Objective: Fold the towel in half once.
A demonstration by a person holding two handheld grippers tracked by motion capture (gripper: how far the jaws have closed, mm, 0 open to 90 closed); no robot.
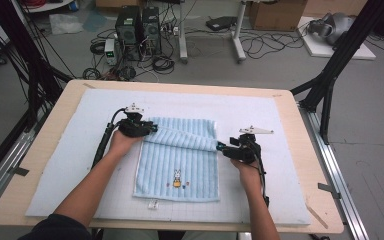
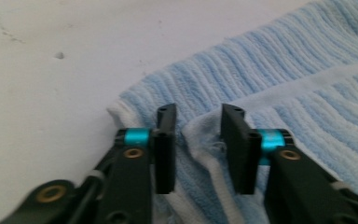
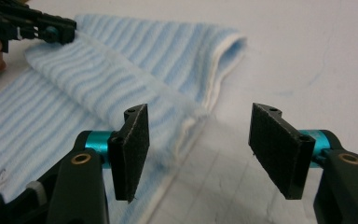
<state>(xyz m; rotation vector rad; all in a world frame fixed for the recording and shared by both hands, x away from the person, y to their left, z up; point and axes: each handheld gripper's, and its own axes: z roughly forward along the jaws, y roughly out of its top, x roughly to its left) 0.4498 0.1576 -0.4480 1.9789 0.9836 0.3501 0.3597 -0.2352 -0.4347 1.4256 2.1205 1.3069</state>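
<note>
The work in hand is folding a light-blue striped towel [image 1: 177, 160] that lies on the white mat [image 1: 260, 195] covering the table [image 1: 307, 200]. Progress: the far edge is turned over toward the person, forming a folded band across the top; the near part, with the small rabbit print [image 1: 177, 178], lies flat and unfolded, so at least one further fold appears to remain. The left gripper [image 2: 198, 140] sits at the band's left corner; its fingers [image 2: 166, 144] stand narrow, with a raised pinch of the white-hemmed corner between them, and appear to press on it. The right gripper [image 3: 200, 149] is at the band's right end; its fingers [image 3: 133, 149] stand wide and hold nothing, the towel's right hem lying just beside and below the left finger, with bare mat under the gap. Clearances: beyond the right fingers the mat is open to its edge; bare mat extends outward from the left fingers, and the near strip below the towel's hem is open apart from a small tag [image 1: 153, 204].
</note>
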